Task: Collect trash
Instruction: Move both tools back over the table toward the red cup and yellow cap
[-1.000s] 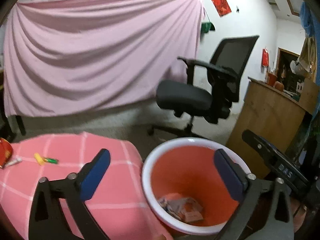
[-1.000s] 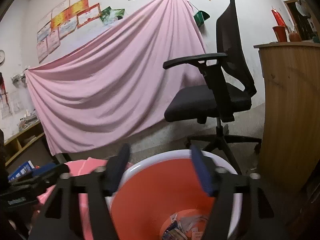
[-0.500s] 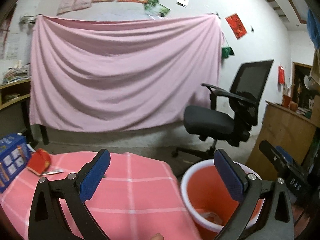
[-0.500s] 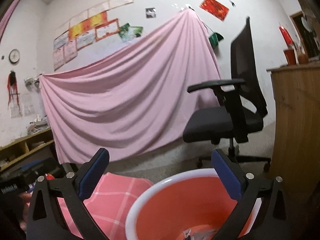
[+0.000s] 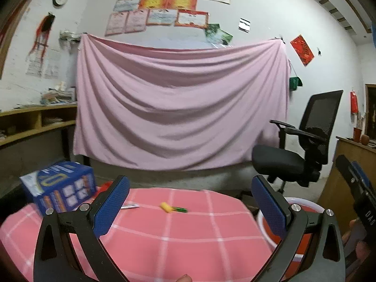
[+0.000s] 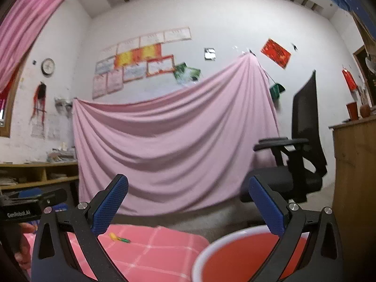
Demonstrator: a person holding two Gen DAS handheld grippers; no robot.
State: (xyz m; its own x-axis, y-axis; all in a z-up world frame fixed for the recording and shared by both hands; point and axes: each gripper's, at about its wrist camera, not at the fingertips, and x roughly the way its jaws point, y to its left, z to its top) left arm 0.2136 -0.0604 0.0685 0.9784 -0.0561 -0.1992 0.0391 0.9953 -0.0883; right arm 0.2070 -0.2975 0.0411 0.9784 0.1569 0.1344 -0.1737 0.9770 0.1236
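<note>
Both tongs apart, empty: left tongs (image 5: 190,202), right tongs (image 6: 188,202), whose jaws have just been opening with nothing between. We judge step: reach for next trash. Yellow-green wrapper (image 5: 173,208) lies mid tabletop (image 5: 188,246); red bucket (image 6: 235,253) beside tabletop. Next: lower over wrapper, clamp.

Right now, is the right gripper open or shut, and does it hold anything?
Open and empty. The right gripper has just been opening; its blue pads stand wide apart, with only the pink cloth and the bucket behind them.
</note>
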